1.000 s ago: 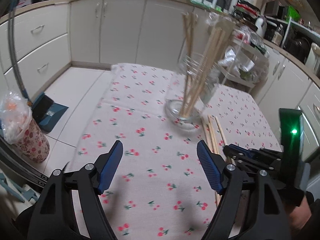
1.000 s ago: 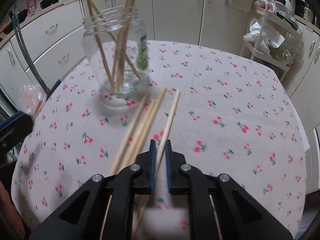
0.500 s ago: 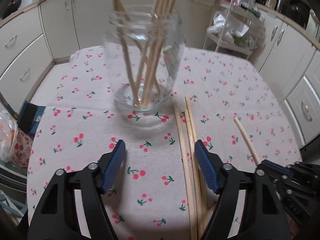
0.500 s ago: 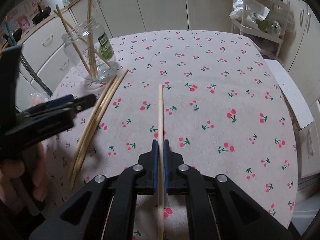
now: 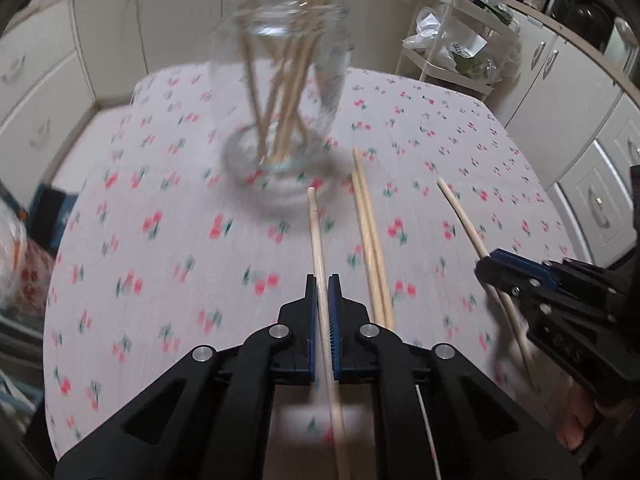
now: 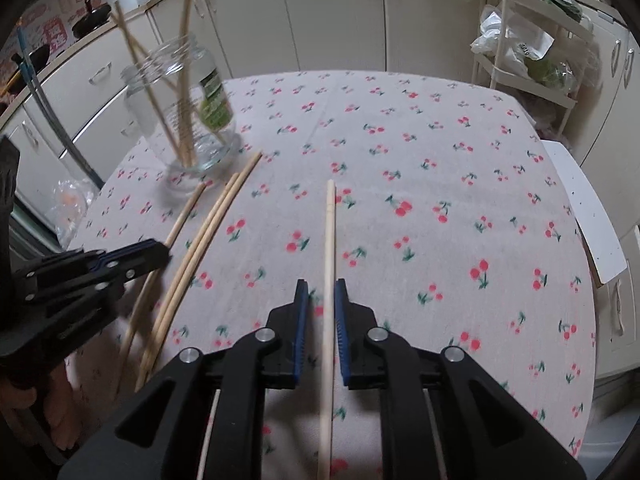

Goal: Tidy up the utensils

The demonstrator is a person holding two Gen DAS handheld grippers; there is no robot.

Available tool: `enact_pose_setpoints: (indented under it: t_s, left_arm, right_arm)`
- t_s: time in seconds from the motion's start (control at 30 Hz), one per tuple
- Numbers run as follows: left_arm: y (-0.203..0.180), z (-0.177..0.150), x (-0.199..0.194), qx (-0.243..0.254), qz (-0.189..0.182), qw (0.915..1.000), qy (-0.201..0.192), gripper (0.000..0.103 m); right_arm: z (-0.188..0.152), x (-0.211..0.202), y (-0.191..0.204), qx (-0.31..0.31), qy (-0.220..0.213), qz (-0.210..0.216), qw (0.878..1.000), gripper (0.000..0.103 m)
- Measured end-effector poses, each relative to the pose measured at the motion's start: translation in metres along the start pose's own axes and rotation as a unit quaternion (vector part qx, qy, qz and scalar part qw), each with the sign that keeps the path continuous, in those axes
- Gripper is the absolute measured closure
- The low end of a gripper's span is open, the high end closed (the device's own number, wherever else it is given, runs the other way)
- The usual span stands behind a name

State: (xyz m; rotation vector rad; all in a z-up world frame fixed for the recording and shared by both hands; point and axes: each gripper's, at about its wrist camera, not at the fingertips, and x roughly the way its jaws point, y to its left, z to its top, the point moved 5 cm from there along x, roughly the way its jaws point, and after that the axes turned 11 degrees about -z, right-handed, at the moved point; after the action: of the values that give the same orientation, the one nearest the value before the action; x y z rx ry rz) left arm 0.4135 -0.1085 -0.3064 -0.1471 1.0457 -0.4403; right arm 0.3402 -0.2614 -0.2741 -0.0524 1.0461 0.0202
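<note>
In the left wrist view, the left hand-held gripper [image 5: 323, 280] is closed on one chopstick [image 5: 316, 232], whose tip points toward the glass jar [image 5: 280, 92]. The jar stands on the worktop [image 5: 160, 240] toward its far edge and holds several chopsticks upright. Two loose chopsticks [image 5: 370, 232] lie together just right of the gripped one. The right hand-held gripper [image 5: 490, 262] is near the right edge, with another chopstick [image 5: 460, 216] between its fingers.

In the right wrist view, the right hand-held gripper [image 6: 320, 286] has its jaws slightly apart around a chopstick [image 6: 329, 240], not pressing it. The jar [image 6: 188, 112] stands near the far left corner, and three chopsticks [image 6: 208, 232] lie beside it. The left hand-held gripper [image 6: 160, 252] sits at the left edge.
</note>
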Motion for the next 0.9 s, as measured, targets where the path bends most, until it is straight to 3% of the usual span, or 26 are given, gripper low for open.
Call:
enact_pose_setpoints:
  t_s: [0.13,0.2,0.37,0.57,0.7,0.83,0.9]
  left_arm:
    - [0.002,-0.012,-0.009,0.012,0.005,0.9998,0.018,0.097]
    - [0.000,-0.009,-0.010,0.022,0.017,0.9995,0.017,0.097]
    - [-0.005,-0.001,-0.007,0.027,0.024,0.9993,0.010,0.097]
    - [-0.002,0.005,0.003,0.024,0.031,0.9992,0.009,0.083]
    - [-0.002,0.010,0.006,0.028,0.035,0.9990,0.005,0.076]
    - [-0.002,0.013,0.009,0.028,0.042,0.9987,0.003,0.062]
    - [-0.002,0.015,0.010,0.028,0.045,0.9986,0.003,0.060]
  right_arm:
    - [-0.005,-0.006,0.003,-0.009,0.005,0.003,1.000,0.088]
    - [0.001,-0.005,0.002,-0.003,-0.002,-0.004,1.000,0.079]
    - [0.016,0.001,0.005,-0.003,-0.007,-0.006,1.000,0.079]
    - [0.017,0.010,0.010,-0.018,-0.009,-0.013,1.000,0.079]
    - [0.018,0.011,0.004,-0.020,-0.012,-0.019,1.000,0.095]
    - [0.019,0.010,0.003,-0.023,-0.008,-0.017,1.000,0.096]
    - [0.021,0.011,0.003,-0.022,-0.008,-0.020,1.000,0.096]
